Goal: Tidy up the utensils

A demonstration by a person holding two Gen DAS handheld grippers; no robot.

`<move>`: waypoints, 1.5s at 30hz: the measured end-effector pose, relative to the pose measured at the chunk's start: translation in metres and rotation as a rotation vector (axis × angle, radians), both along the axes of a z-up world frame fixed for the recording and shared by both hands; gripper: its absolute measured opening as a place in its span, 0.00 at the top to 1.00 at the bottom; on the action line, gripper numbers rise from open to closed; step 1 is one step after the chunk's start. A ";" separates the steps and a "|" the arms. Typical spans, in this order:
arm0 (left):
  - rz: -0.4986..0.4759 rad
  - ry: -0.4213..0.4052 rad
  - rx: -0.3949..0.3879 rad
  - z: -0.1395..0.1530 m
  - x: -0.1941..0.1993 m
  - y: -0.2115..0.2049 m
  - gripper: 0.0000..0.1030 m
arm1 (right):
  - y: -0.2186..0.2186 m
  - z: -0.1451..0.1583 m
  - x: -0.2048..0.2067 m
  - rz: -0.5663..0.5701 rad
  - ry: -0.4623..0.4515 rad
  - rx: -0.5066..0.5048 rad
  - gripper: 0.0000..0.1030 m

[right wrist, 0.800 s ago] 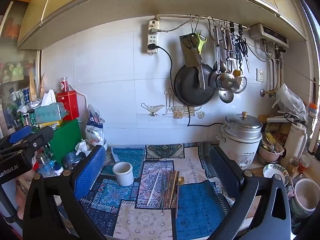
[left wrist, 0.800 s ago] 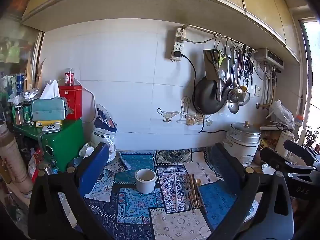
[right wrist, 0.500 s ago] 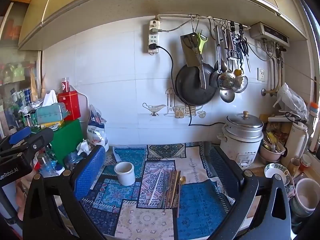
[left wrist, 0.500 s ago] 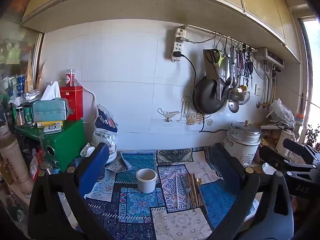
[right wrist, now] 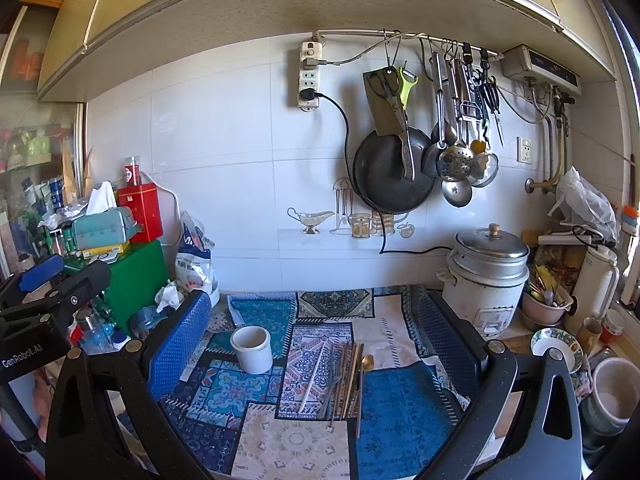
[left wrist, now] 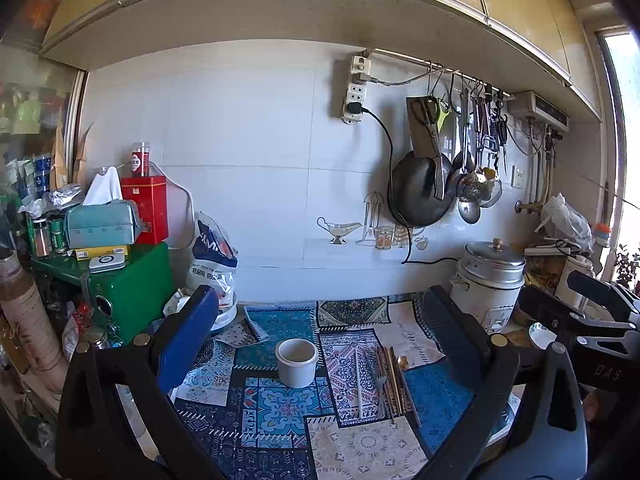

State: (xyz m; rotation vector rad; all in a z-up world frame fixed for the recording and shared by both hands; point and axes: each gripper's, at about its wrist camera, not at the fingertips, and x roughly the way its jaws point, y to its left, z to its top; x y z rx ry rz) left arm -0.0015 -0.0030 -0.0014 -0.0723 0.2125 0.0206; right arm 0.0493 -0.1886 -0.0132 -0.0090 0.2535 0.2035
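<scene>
1. Kitchen worktop [right wrist: 400, 420] under a patchwork cloth, white tiled wall behind.
2. Left claw [left wrist: 320, 332] is spread wide, empty, above the cloth.
3. Right claw [right wrist: 316, 334] likewise gapes, grasping nothing.
4. Between my pads stands a white cup [right wrist: 252, 349].
5. Just right of it lie the utensils [right wrist: 346, 376]: chopsticks, fork, spoon, bunched together.
6. Rice cooker [right wrist: 486, 280] sits far right.

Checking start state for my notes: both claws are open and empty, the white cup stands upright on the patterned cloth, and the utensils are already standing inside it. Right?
Not quite. The utensils lie flat on the patterned cloth beside the white cup, not inside it; the right wrist view shows this. The rest holds.
</scene>
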 end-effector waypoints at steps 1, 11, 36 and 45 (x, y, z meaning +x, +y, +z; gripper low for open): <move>-0.002 0.000 -0.001 0.000 0.000 0.000 0.00 | 0.000 0.000 0.000 0.000 0.000 0.000 0.00; -0.008 -0.002 -0.009 0.002 0.003 0.002 0.00 | 0.001 0.001 0.006 -0.004 0.002 -0.002 0.00; -0.005 0.002 -0.019 0.006 0.009 0.005 0.00 | 0.000 0.001 0.008 -0.003 0.000 -0.001 0.00; -0.003 0.002 -0.020 0.004 0.011 0.004 0.00 | 0.000 0.001 0.008 -0.004 0.000 -0.002 0.00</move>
